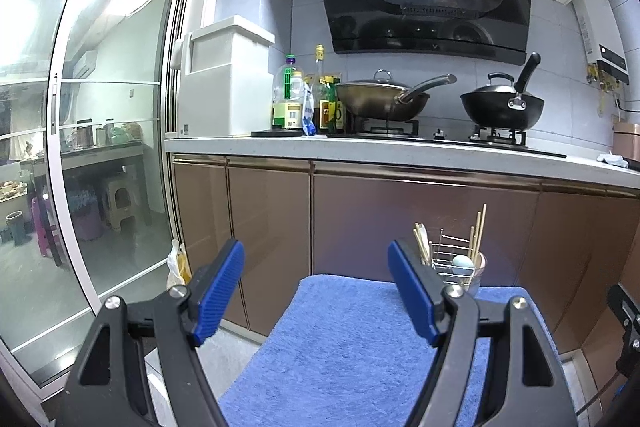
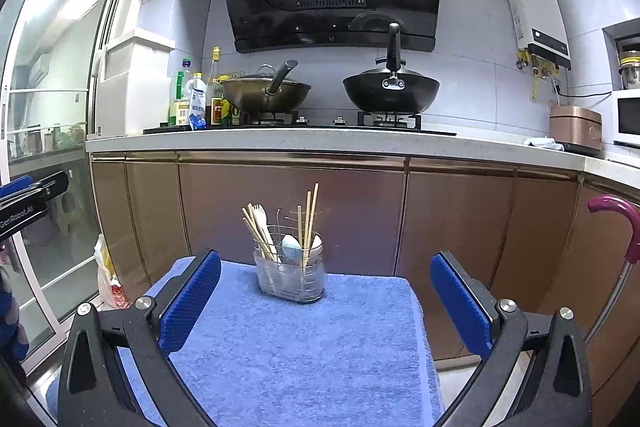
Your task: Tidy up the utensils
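While both grippers gape, utensil holder (image 2: 290, 277) sits beyond right fingers (image 2: 192, 303).

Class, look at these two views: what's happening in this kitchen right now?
A person holds two handheld grippers over a blue towel, sorting utensils. Both the left gripper and the right gripper are open and empty. The utensil holder stands on the towel's far edge, already holding chopsticks, a pale fork and spoons. Nothing lies loose on the towel, and neither gripper touches the holder.
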Motion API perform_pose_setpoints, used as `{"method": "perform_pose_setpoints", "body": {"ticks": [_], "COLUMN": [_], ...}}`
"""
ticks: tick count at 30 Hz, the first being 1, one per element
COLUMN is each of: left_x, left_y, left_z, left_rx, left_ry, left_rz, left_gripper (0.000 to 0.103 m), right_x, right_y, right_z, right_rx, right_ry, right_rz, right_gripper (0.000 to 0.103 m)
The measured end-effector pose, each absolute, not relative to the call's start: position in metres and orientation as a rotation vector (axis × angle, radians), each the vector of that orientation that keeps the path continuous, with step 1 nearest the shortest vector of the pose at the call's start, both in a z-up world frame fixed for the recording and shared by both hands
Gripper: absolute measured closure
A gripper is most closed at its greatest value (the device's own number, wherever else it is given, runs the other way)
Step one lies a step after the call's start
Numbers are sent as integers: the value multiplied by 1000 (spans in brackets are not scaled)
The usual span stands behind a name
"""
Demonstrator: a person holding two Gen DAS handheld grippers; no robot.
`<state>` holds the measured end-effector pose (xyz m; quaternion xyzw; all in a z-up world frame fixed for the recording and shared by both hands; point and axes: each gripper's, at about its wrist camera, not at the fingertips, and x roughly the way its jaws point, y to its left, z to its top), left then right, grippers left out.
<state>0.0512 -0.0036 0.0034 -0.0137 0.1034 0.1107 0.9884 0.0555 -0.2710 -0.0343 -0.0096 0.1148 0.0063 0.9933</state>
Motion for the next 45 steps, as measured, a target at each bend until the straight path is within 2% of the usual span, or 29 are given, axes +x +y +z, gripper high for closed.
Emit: {"method": "perform_pose_setpoints", "body": {"ticks": [45], "left_x": [50], "left_y": [-33], "left_z": [6], "left_rx": [24], "left_ry": [200], "left_rz": [168], "left_gripper": [30], "right_x": [57], "right_y": [-287], "right_z": [-35], "right_rx": [20], "right_ry": [233], "right_rz": [-7], "right_gripper": [0]}}
